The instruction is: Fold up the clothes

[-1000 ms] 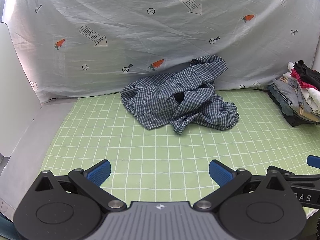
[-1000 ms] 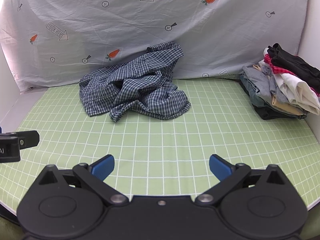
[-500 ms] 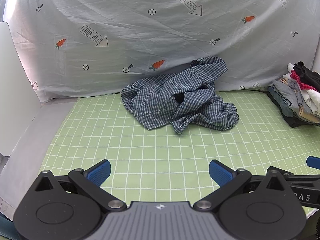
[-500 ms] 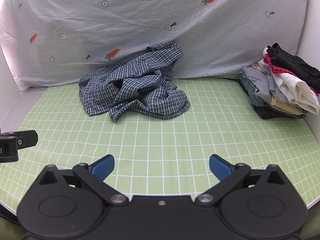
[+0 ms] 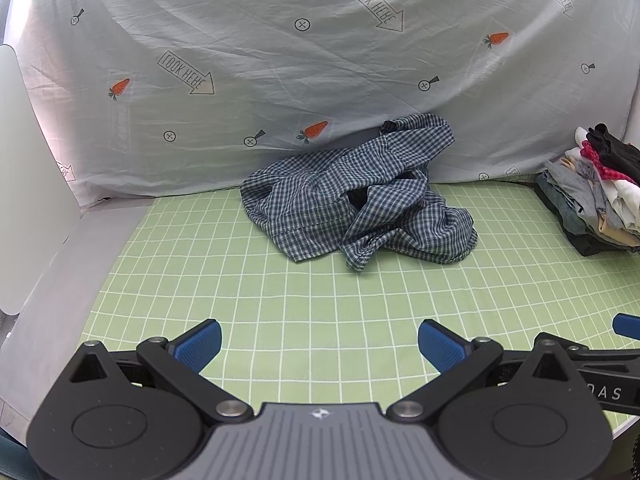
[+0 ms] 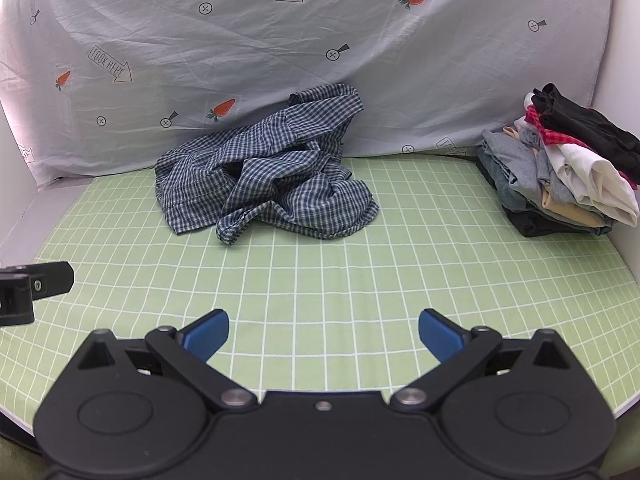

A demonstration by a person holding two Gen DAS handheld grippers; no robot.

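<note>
Your checked shirt (image 5: 356, 204) lies crumpled in a heap at the back middle of the bench (image 5: 320, 292), its far end riding up against the pale printed sheet (image 5: 280, 60) that hangs behind. Long axis of the heap runs roughly left to right across the bench, slightly tilted, left end nearer the backdrop's foot, right end bulging toward you. No clear collar or hem direction can be told; one narrow strip, maybe a sleeve or placket, pokes out toward you at the front middle. Fabric is small navy and white gingham, heavily creased, folded over itself with a dark hollow near the centre. From the right wrist view the same shirt (image 6: 264, 180) sits left of centre, well apart from the stack of folded clothes (image 6: 560, 176) at the right edge, which is grey, tan, white, red check and black layers. Your left gripper (image 5: 318, 344) hangs low over the green grid mat, blue fingers (image 5: 198, 344) spread wide, nothing between them, well short of the shirt. Your right gripper (image 6: 322, 334) is likewise over bare mat, fingers (image 6: 440, 334) spread wide and empty. Part of the right gripper shows at the right edge of the left view, beside the left one.
</note>
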